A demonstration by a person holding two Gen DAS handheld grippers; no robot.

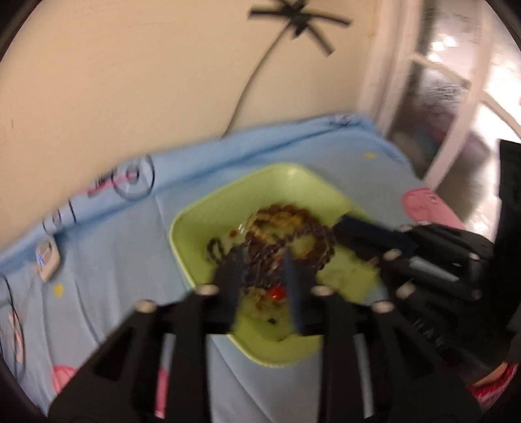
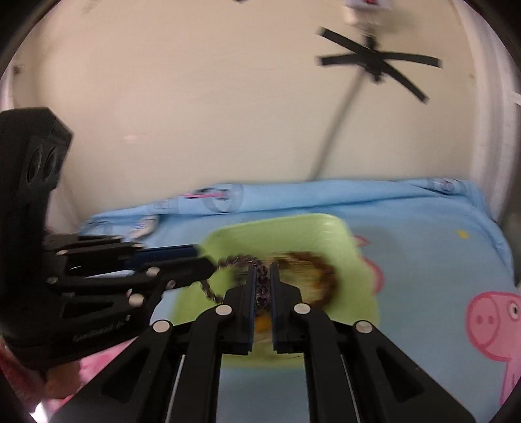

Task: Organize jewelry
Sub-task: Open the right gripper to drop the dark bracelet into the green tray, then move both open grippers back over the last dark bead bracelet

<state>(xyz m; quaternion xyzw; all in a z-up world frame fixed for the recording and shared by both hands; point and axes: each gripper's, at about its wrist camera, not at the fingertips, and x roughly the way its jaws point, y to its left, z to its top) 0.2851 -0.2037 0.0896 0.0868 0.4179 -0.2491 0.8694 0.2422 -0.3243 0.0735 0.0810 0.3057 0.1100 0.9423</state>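
Note:
A light green tray [image 1: 182, 234] [image 2: 293, 227] lies on the bed with a heap of brown bead strands [image 1: 293, 224] [image 2: 322, 270] and a red bead [image 1: 276, 293] in it. My right gripper [image 2: 262, 270] [image 1: 342, 227] is shut on a dark purple bead bracelet [image 2: 215, 286], which it holds over the tray. The bracelet's loop reaches left to the tips of my left gripper [image 2: 203, 258]. In the left wrist view the left gripper [image 1: 262, 257] hangs over the heap with its fingers apart. Dark beads [image 1: 260, 260] show in the gap, and motion blur hides any contact.
A blue cartoon-print sheet [image 1: 114, 276] [image 2: 423, 260] covers the bed, which runs to a cream wall. A black tape cross [image 1: 299, 19] [image 2: 374, 65] with a hanging cable is on the wall. A white framed door [image 1: 456, 97] stands right. A small white device [image 1: 49, 260] lies at the left.

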